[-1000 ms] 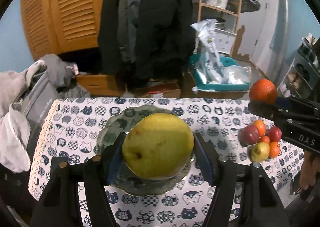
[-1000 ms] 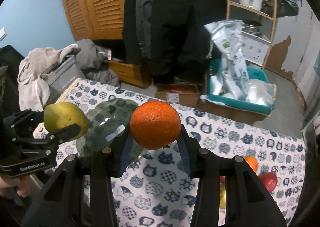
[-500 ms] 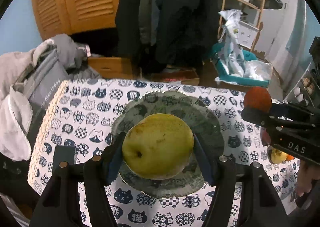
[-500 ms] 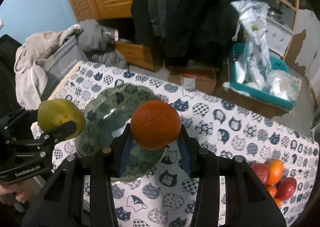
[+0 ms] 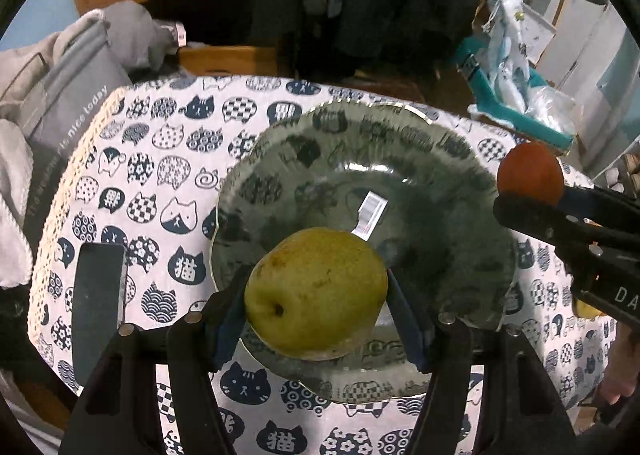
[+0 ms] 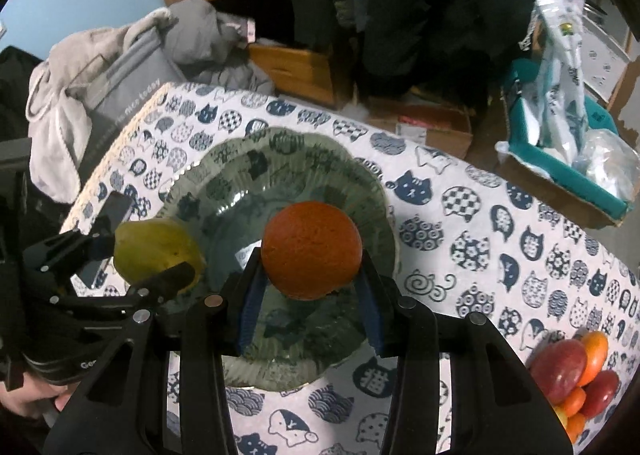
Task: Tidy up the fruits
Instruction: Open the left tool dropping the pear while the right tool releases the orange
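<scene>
Room lies open over the scalloped grey-green glass plate ahead of both grippers: left gripper grasps a yellow-green pear, right gripper an orange; a grey bag beyond reads "nice today".

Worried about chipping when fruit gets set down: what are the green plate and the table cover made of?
The green plate looks like glass, glossy and translucent: the cat print shows through it. The table cover looks like matte printed cloth, with a lacy edge; whether it is coated is unclear.
</scene>
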A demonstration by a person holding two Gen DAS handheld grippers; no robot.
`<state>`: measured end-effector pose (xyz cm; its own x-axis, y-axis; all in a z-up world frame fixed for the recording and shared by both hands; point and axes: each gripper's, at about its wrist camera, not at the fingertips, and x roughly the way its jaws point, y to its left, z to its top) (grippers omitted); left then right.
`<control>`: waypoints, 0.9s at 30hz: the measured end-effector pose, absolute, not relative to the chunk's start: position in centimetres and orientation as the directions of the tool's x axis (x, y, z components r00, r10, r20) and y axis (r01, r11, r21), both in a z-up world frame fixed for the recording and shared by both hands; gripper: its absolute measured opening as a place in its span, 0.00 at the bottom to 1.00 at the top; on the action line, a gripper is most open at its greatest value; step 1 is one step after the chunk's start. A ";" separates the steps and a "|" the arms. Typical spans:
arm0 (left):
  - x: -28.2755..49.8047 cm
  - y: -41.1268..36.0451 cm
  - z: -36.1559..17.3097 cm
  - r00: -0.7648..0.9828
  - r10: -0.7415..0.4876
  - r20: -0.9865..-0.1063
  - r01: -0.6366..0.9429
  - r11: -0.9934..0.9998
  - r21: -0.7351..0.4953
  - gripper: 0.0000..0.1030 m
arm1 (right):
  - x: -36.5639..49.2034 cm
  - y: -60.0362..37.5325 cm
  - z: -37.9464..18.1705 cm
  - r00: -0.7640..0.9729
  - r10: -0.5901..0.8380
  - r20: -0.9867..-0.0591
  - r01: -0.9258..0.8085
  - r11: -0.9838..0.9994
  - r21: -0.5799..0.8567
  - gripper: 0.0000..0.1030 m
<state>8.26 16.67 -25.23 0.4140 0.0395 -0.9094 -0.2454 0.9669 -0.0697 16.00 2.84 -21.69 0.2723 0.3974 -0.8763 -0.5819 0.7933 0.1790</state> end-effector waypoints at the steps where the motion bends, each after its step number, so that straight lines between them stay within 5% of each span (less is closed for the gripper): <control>1: 8.3 16.7 -25.5 0.405 0.040 -0.914 -0.246 0.967 -0.067 0.65 | 16.0 3.1 -22.0 0.265 0.395 -0.880 -0.585 0.791 0.180 0.42; 27: 8.6 17.8 -29.0 0.305 0.007 -0.952 -0.284 0.955 -0.084 0.66 | 16.7 3.9 -25.3 0.187 0.375 -0.908 -0.556 0.803 0.216 0.42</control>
